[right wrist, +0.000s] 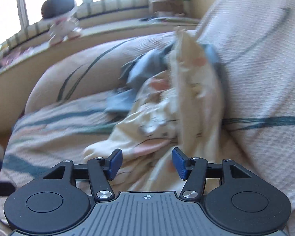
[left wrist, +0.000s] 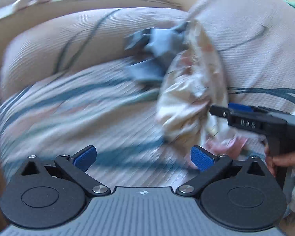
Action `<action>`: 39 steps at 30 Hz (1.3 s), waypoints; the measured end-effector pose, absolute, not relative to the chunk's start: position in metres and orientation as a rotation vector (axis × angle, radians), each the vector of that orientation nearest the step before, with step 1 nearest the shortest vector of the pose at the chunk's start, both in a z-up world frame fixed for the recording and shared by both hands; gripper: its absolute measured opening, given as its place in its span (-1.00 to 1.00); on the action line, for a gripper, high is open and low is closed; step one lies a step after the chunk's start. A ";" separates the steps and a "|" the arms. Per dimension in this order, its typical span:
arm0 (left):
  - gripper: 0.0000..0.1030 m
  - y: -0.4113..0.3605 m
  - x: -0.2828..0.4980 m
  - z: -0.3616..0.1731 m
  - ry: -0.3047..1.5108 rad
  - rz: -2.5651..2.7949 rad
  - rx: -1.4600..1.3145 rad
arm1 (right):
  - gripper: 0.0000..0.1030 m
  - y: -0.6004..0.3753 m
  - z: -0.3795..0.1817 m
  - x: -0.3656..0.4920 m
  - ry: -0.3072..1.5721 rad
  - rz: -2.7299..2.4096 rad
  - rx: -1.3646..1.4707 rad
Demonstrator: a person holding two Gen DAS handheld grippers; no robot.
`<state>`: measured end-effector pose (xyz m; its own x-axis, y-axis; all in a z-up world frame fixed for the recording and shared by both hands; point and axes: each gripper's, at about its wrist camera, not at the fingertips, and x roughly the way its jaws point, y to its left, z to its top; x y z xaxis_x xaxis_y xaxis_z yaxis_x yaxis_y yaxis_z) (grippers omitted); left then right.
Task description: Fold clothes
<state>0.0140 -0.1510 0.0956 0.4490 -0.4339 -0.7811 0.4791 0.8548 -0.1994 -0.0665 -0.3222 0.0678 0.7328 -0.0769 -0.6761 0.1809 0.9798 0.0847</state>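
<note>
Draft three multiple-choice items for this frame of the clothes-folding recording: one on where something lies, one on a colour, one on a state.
1. Where does the cream printed garment lie?
A. On the windowsill
B. On the sofa seat, against the backrest
C. On the floor

2. What colour is the crumpled garment behind it?
A. Grey-blue
B. Red
C. Yellow

3. How does the left tool stand?
A. Shut on the cream garment
B. Shut on nothing
C. Open, nothing between its pads

Key: 1 B, the cloth is heaped on the striped sofa cover and leans on the backrest. 2 A, its folds read grey-blue in both views. 3 C, the blue pads stand wide apart over bare sofa cover.
</note>
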 end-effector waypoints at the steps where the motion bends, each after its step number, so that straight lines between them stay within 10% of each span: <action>1: 0.94 -0.163 0.023 0.087 0.981 -0.574 0.079 | 0.17 -0.330 0.069 -0.069 0.731 -0.161 0.146; 9: 0.14 -0.180 0.049 0.043 1.144 -0.591 0.021 | 0.17 -0.370 0.075 -0.059 0.705 -0.218 0.137; 39: 0.20 0.054 -0.023 0.204 0.859 -0.109 0.016 | 0.30 -0.300 0.095 -0.157 0.663 -0.038 0.163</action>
